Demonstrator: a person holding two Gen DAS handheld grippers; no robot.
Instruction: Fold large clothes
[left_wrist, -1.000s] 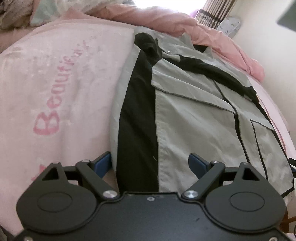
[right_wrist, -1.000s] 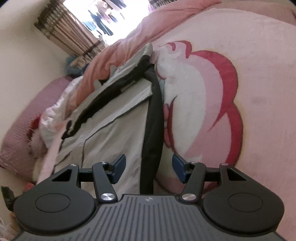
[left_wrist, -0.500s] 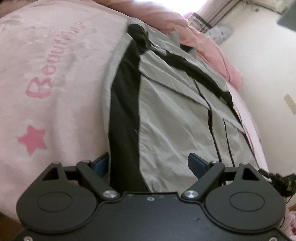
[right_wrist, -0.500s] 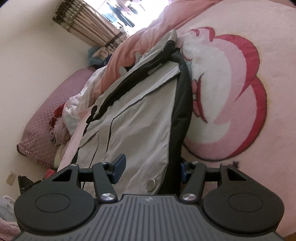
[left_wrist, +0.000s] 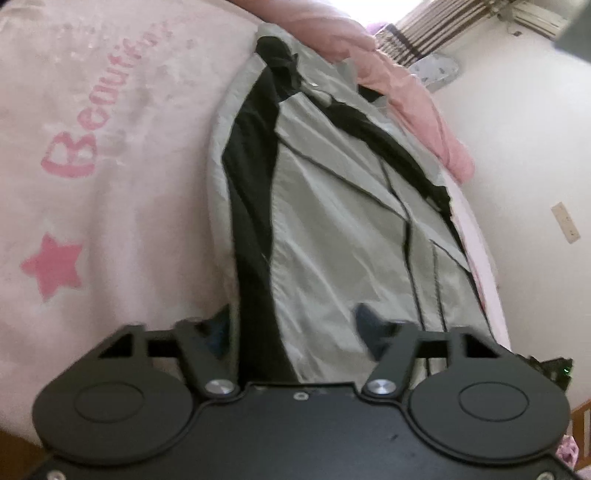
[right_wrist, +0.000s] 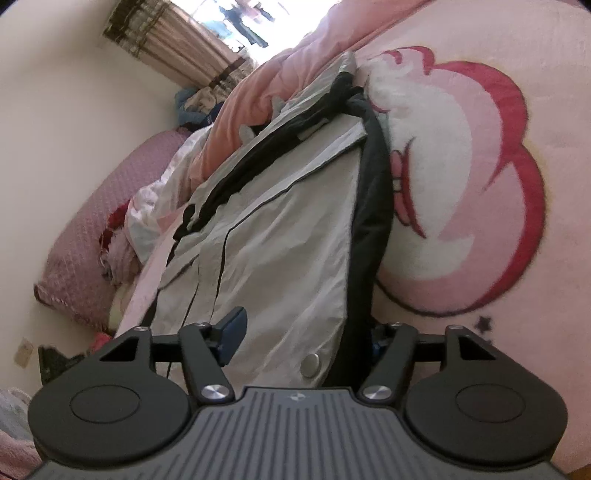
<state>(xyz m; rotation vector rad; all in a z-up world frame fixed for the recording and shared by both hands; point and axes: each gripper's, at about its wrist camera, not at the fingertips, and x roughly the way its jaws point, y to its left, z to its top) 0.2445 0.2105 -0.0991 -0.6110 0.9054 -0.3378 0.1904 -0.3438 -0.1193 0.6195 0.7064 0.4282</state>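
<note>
A grey jacket with black panels lies folded lengthwise on a pink blanket, its near hem right at both grippers. My left gripper straddles that hem and its jaws are closing; the black strip and grey cloth sit between the fingertips, and the left pad is half hidden behind the black edge. In the right wrist view the jacket runs away from my right gripper, whose jaws are opening around the hem near a silver snap button. Its right pad is tucked under the black edge.
The blanket carries a large pink and red cartoon print. A bunched pink duvet lies beyond the jacket's far end. A purple pillow and loose clothes sit against the wall to the left. Striped curtains hang by a bright window.
The left jaws have narrowed, the right fingertip sliding inward over the grey cloth, and that gripper has rolled. The right gripper came up to the hem and its jaws widened around it.
</note>
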